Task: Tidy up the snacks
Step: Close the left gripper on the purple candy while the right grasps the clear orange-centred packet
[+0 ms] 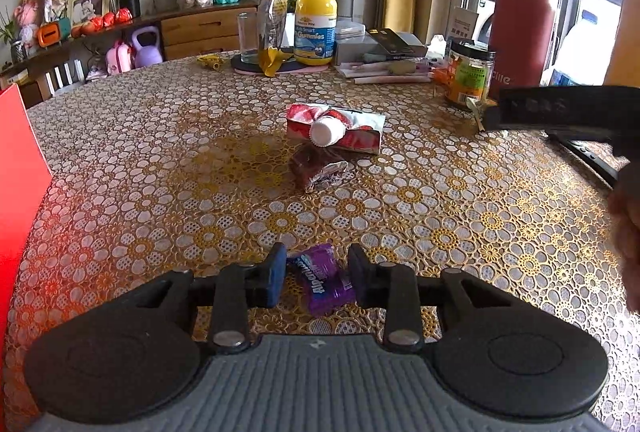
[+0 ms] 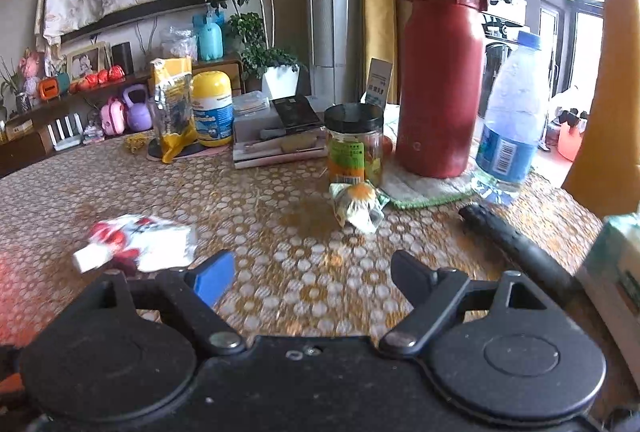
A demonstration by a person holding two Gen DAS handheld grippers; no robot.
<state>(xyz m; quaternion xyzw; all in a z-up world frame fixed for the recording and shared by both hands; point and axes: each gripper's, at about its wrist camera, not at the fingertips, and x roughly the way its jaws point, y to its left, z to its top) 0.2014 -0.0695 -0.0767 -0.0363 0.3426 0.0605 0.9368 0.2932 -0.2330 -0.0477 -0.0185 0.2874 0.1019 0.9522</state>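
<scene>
My big table point(image 1: 160, 160) has snacks spread out, like the red pouch point(image 1: 344, 130) in the middle. My right gripper point(image 2: 312, 272) is wide and empty. My left gripper point(image 1: 318, 278) is narrow around the purple Alpenliebe candy point(image 1: 324, 280), ready to lift it.

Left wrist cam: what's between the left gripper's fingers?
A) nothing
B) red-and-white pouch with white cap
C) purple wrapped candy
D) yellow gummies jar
C: the purple wrapped candy lies between the fingers of the left gripper; the red-and-white pouch lies farther back on the table.
</scene>
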